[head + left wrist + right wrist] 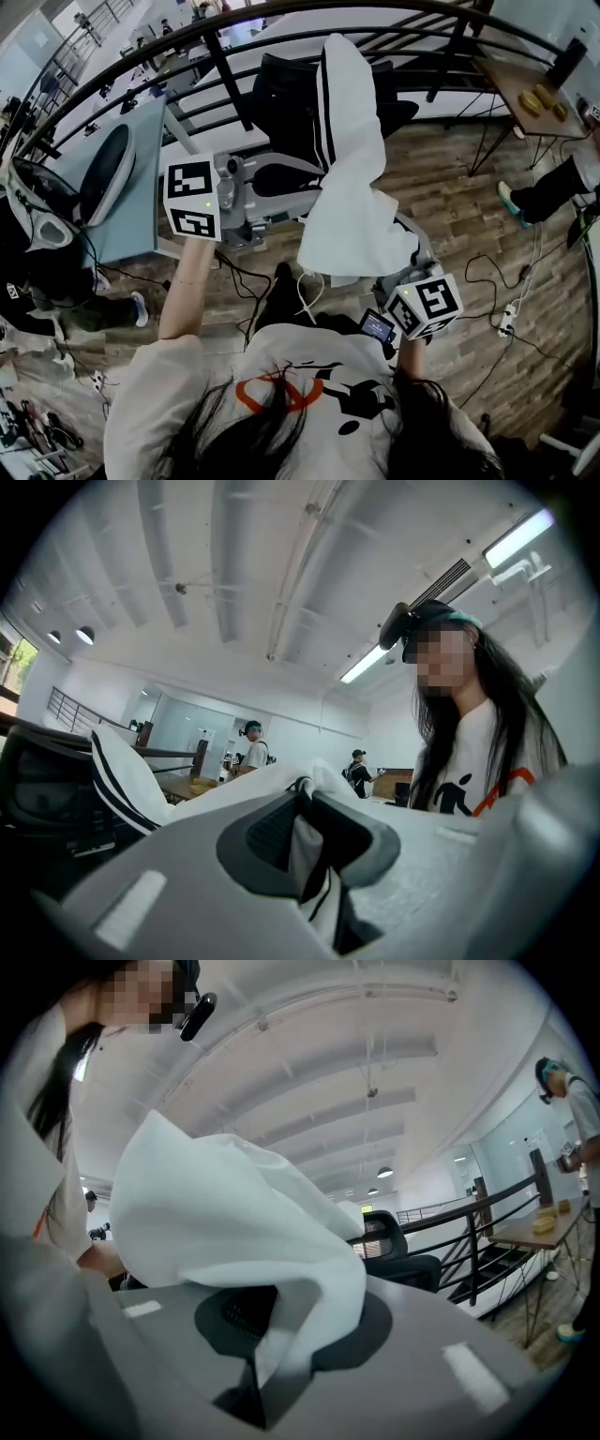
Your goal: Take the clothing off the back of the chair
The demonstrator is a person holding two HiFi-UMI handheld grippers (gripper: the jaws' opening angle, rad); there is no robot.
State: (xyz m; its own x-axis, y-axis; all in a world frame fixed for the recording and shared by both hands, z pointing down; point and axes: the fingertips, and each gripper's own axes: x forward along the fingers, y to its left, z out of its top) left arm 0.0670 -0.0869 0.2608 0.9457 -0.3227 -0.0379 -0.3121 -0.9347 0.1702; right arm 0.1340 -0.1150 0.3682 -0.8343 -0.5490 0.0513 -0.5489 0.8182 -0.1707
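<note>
Left claw [305, 841], right claw [267, 1335] pinching white garment [352, 187], chair [281, 103] behind

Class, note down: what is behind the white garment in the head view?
The black chair, its backrest showing left of the white garment. The chair's middle is covered, so unseen.

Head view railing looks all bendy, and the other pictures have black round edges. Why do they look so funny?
Head view: the wide lens bows the railing into an arc. Left gripper view: round black border, and the ceiling light strip glares bright. Right gripper view: same round border; the clothing up close looks soft and washed white.
</note>
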